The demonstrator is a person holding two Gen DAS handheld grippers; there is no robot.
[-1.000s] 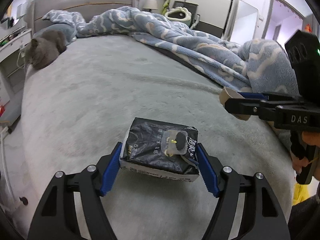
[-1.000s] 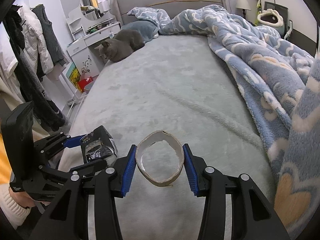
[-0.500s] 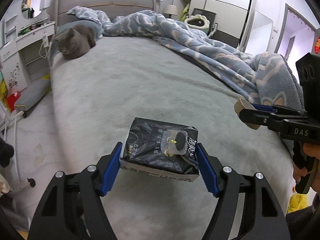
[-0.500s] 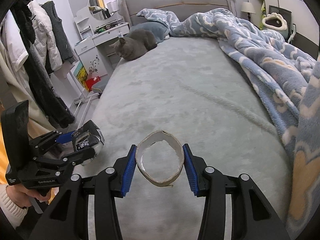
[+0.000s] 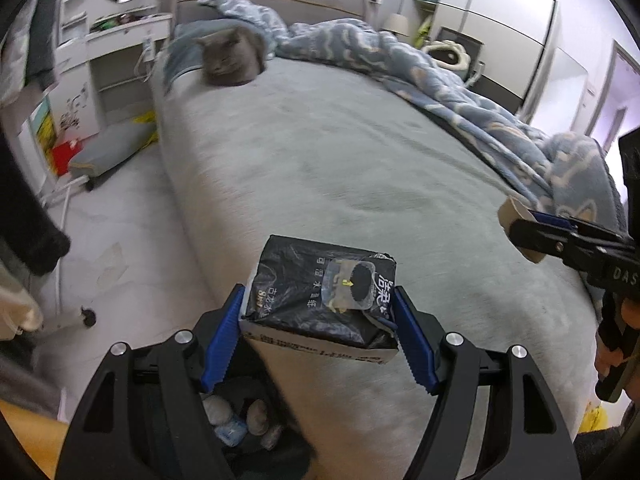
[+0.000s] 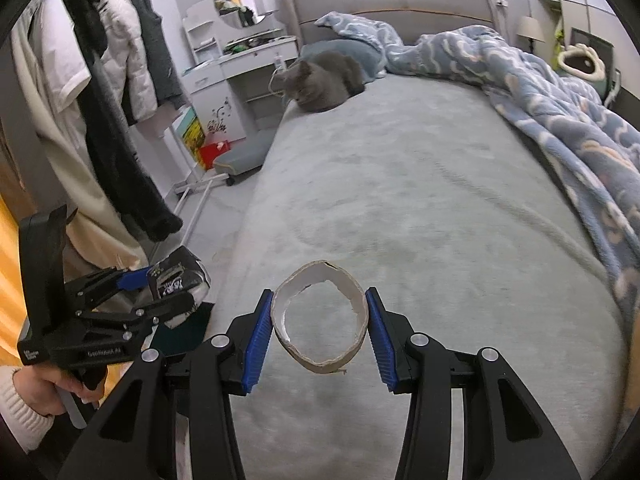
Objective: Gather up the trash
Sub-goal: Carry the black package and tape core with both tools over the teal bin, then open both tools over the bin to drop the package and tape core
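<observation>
My left gripper (image 5: pixel 318 336) is shut on a black tissue pack (image 5: pixel 320 292) with white print and holds it over the bed's left edge. Below it a dark trash bin (image 5: pixel 248 432) with crumpled tissues shows between the fingers. My right gripper (image 6: pixel 319 330) is shut on a squashed cardboard roll (image 6: pixel 319 322), held above the grey bed (image 6: pixel 420 208). The left gripper with the pack (image 6: pixel 176 276) shows at the left of the right wrist view. The right gripper with the roll (image 5: pixel 516 224) shows at the right of the left wrist view.
A grey cat (image 6: pixel 320 80) lies at the head of the bed. A blue blanket (image 6: pixel 560 112) covers the bed's right side. Clothes (image 6: pixel 100 100) hang on a rack to the left, beside a white dresser (image 6: pixel 240 68). A grey cushion (image 5: pixel 108 152) lies on the floor.
Both grippers have moved left toward the bed's left edge, each still holding its item. The floor and the trash bin have come into the left wrist view.
</observation>
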